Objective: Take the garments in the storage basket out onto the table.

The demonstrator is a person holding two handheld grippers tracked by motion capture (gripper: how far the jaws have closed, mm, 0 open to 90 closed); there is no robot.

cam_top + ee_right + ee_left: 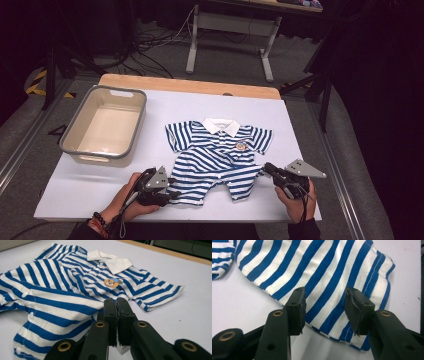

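Striped cloth is what lies under both grippers: one romper (220, 157), blue and white, is spread flat on the white sheet (300, 200) near the table's front edge, collar toward the far edge. One white collar (110, 260), one small orange badge (111, 282) on the chest, two short sleeves and two leg ends are counted. One grey tub (80, 127) is set by the left edge, well apart from the romper. Two grippers are held, one in each hand. The left gripper (325, 311) is placed at the romper's left leg end, its jaws standing apart with the hem (332, 327) between them and no pad seen pressing on it. The right gripper (117, 312) is seen just beside the right leg end, its jaws closed together with nothing seen between them.
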